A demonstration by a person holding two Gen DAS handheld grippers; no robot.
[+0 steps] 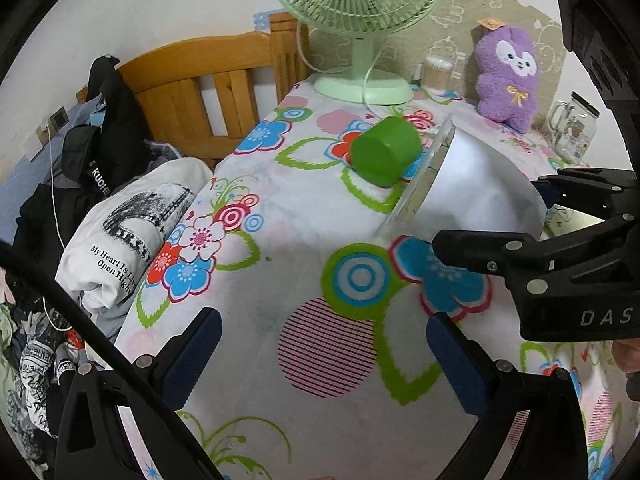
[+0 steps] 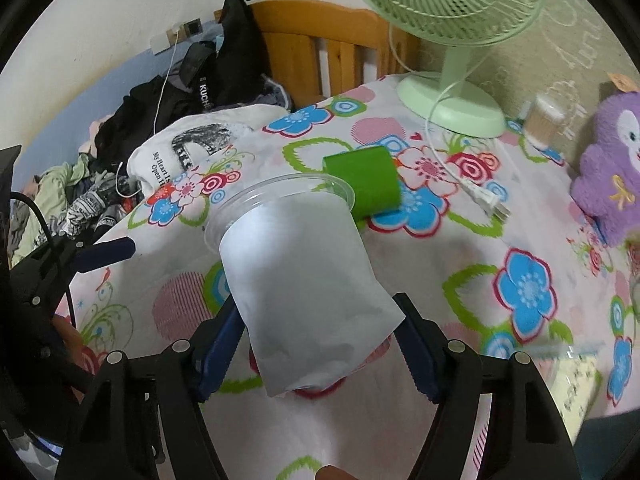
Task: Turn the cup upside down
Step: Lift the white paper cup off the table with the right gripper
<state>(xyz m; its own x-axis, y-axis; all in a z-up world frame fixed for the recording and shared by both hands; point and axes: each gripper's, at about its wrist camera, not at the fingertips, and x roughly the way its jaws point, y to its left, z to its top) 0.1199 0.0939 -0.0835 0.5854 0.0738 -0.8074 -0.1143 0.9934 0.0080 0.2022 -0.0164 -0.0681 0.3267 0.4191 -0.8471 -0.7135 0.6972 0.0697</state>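
A clear plastic cup with a white paper sleeve (image 2: 304, 276) is tilted, its rim pointing away and down toward the flowered tablecloth (image 2: 460, 280). My right gripper (image 2: 320, 336) is shut on the cup's base end, one blue pad on each side. In the left wrist view the cup (image 1: 472, 192) shows at the right, held above the cloth by the right gripper's black fingers (image 1: 480, 252). My left gripper (image 1: 324, 360) is open and empty, low over the cloth in front of the cup.
A green cylinder (image 1: 386, 150) lies on its side just beyond the cup's rim. A green fan (image 1: 360, 40), a purple plush toy (image 1: 508, 76), a glass mug (image 1: 572, 128) and a white plug cable (image 2: 480, 196) stand further back. Clothes are piled off the table's left edge (image 1: 100, 220).
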